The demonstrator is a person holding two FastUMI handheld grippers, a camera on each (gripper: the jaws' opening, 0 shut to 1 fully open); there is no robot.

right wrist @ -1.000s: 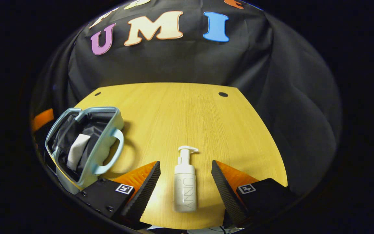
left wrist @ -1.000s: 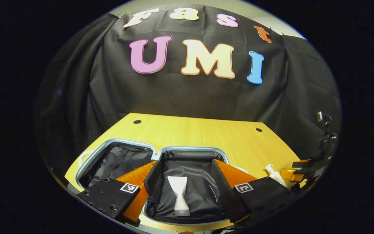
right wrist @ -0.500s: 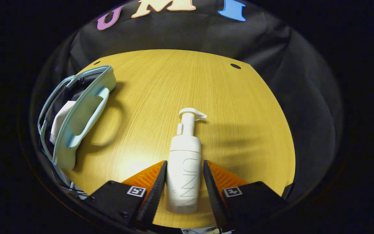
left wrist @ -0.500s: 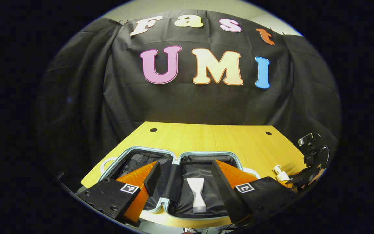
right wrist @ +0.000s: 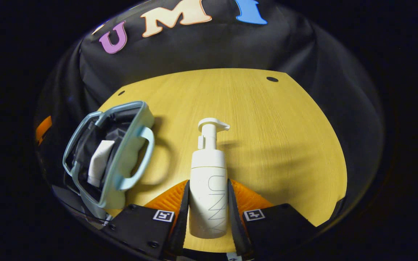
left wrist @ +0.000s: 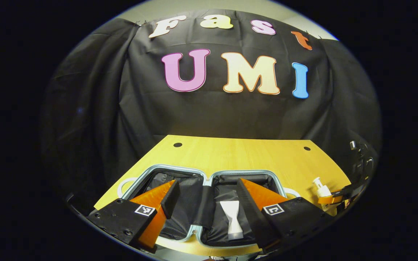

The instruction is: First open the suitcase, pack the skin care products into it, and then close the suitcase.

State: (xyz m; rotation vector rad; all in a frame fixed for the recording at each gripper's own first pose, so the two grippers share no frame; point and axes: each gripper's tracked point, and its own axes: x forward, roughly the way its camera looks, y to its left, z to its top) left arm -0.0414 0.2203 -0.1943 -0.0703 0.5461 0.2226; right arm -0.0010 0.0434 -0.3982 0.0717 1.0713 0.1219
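Since a moment ago the right gripper has closed both fingers on the pump bottle and lifted it right of the open suitcase, so packing can follow, while the left gripper hangs wide open, empty, above the suitcase holding a white tube.

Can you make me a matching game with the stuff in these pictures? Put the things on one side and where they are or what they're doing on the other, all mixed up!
Things:
1. pump bottle
2. tube
3. suitcase
4. left gripper

Places or states:
A. lying open on the table
B. jaws open, holding nothing, above the suitcase
C. squeezed between the right gripper jaws
D. lying inside the suitcase

Pairs: 1-C, 2-D, 3-A, 4-B
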